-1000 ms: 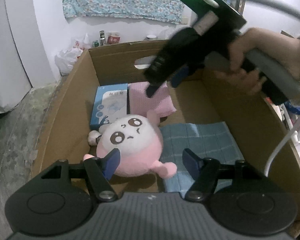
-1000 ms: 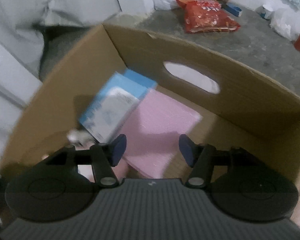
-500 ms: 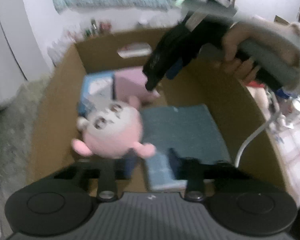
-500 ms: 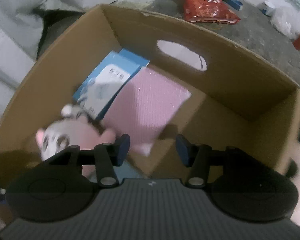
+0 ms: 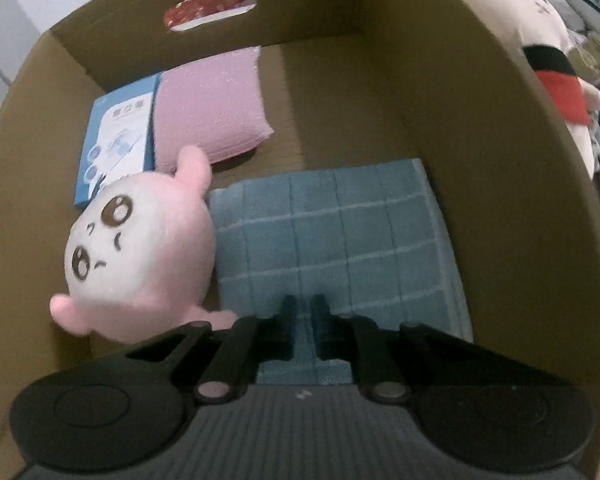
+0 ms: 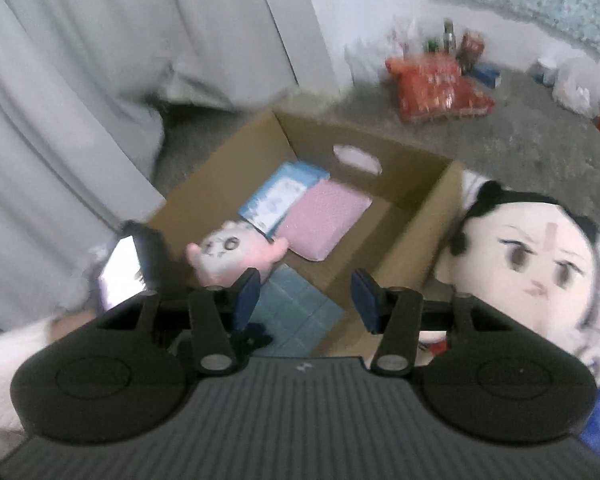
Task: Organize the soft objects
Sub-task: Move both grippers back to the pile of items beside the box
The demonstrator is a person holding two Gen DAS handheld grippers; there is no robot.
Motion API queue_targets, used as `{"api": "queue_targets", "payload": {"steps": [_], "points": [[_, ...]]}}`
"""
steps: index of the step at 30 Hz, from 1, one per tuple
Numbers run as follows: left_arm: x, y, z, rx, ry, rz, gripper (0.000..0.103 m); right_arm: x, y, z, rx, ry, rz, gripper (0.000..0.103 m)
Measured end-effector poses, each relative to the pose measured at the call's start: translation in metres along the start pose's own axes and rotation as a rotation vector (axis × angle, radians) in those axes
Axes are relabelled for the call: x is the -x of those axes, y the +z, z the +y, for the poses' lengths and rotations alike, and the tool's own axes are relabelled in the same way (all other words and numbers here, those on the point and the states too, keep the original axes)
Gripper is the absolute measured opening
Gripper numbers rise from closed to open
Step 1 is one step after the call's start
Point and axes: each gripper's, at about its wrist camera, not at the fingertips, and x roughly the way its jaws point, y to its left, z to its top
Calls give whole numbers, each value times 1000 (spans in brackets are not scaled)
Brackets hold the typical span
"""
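In an open cardboard box (image 5: 500,200) (image 6: 420,216) lie a round pink plush (image 5: 140,248) (image 6: 228,256), a folded blue checked towel (image 5: 340,248) (image 6: 296,312), a folded pink cloth (image 5: 212,108) (image 6: 324,216) and a blue packet (image 5: 116,144) (image 6: 280,196). My left gripper (image 5: 304,320) points steeply down over the towel's near edge. Its jaws are shut, with only a sliver of towel showing between them. My right gripper (image 6: 306,296) hangs open above the box's near side, holding nothing. A big black-haired doll plush (image 6: 532,260) (image 5: 512,4) lies outside the right wall.
Red snack bags (image 6: 436,88), bottles and small packets stand by the far wall on the concrete floor (image 6: 500,140). A grey curtain (image 6: 100,80) hangs at the left. A white sleeve (image 6: 20,340) shows at the lower left. The box's far wall has a handle hole (image 5: 212,6).
My left gripper has shut and tipped down over the blue towel. My right gripper has pulled back up out of the box, so the whole box and the doll plush now show.
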Motion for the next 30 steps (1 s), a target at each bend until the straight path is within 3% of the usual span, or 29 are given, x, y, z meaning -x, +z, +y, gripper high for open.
{"api": "queue_targets", "payload": {"steps": [4, 7, 10, 14, 17, 19, 20, 21, 23, 26, 30], "points": [[35, -12, -10, -8, 67, -70, 25, 99, -40, -49, -56, 39, -222, 50], [87, -27, -30, -20, 98, -192, 31, 156, -82, -85, -51, -85, -333, 50], [138, -36, -57, -3, 31, -314, 36, 182, -126, -116, -82, -225, -369, 50], [171, -39, -113, -56, -52, -431, 39, 189, -189, -163, -224, -217, -400, 51], [166, -33, -166, -110, -167, -456, 40, 177, -219, -199, -352, -167, -417, 51], [158, -25, -199, -162, -207, -469, 46, 164, -226, -224, -426, -96, -423, 51], [151, -23, -215, -193, -211, -482, 54, 157, -226, -233, -454, -81, -402, 51], [142, -19, -230, -224, -212, -493, 60, 152, -224, -239, -456, -68, -388, 53], [123, -17, -252, -267, -222, -496, 61, 140, -228, -240, -429, 22, -418, 65], [90, -18, -276, -326, -145, -492, 54, 135, -233, -243, -452, 68, -411, 70], [58, -25, -277, -342, -70, -471, 50, 129, -227, -229, -392, 9, -376, 77]]}}
